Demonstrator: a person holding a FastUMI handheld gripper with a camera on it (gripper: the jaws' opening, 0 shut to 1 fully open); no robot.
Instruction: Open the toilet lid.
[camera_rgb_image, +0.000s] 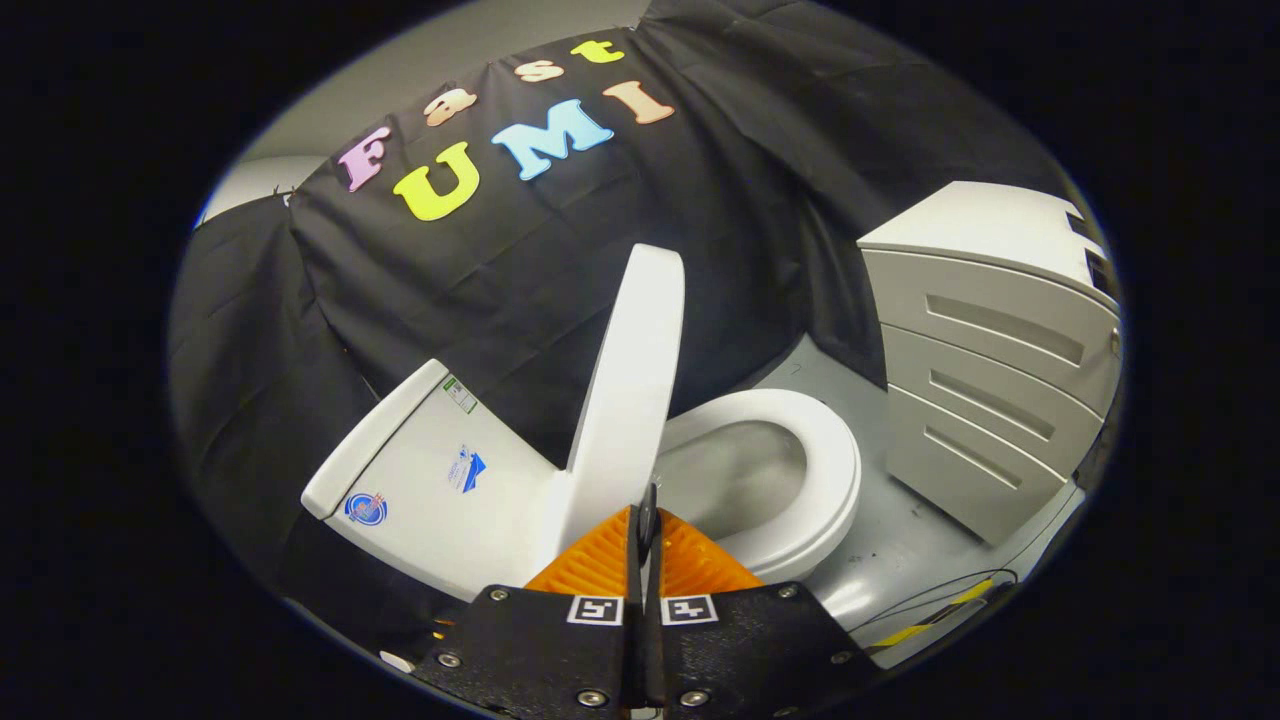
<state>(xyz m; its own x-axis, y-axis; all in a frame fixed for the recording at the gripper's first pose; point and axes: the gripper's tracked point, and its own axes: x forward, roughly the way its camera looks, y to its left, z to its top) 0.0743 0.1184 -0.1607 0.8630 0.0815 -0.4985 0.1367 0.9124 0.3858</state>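
Note:
A white toilet stands just beyond the fingers. Its lid (630, 390) is raised, standing nearly upright between the tank (420, 470) and the seat (820, 470). The seat lies down over the bowl, whose inside shows grey. My gripper (646, 520) is shut with its two fingers pressed together, nothing held between them. The fingertips sit right at the lower edge of the raised lid, near its hinge; whether they touch it I cannot tell.
A white drawer cabinet (990, 370) with three drawers stands beside the toilet bowl, on the side away from the tank. Grey floor (900, 560) runs between bowl and cabinet, with thin cables (940, 590) and yellow tape lying on it. Black cloth hangs behind the toilet.

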